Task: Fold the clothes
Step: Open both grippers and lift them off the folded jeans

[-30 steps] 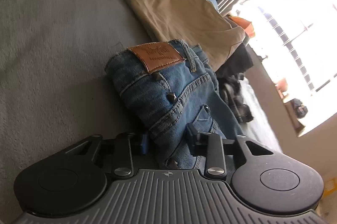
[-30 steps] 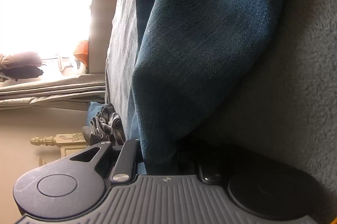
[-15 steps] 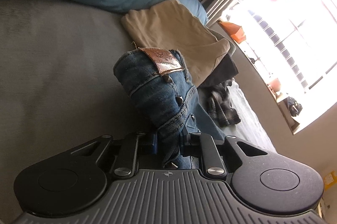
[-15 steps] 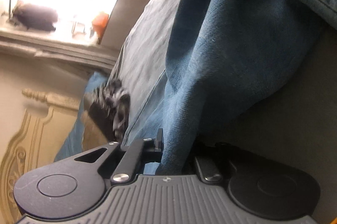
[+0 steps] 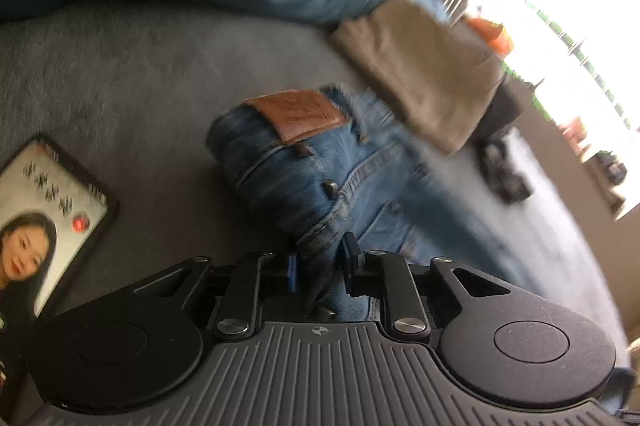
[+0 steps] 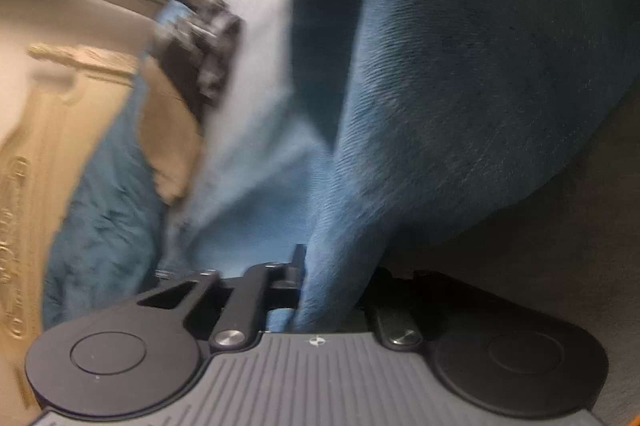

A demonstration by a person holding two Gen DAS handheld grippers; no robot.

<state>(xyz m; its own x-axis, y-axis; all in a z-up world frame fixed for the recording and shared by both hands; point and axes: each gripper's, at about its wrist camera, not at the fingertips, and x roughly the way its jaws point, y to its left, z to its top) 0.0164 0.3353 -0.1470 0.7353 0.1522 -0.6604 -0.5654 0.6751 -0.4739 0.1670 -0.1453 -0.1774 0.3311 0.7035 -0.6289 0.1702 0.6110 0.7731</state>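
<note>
We are mid-fold: left gripper [image 5: 320,262] and right gripper [image 6: 332,286] each have jeans [image 5: 304,161] between their opening jaws; next, smooth them on the bed [image 5: 120,73].

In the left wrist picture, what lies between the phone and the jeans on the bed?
Only bare grey bed cover lies between the phone and the jeans; the left wrist view shows it.

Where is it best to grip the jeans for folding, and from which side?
Likely the thick waistband edge of the jeans near the leather patch, coming from the near side: the seam is bunched and firm. The left gripper, jaws opening, has denim between them there.
</note>
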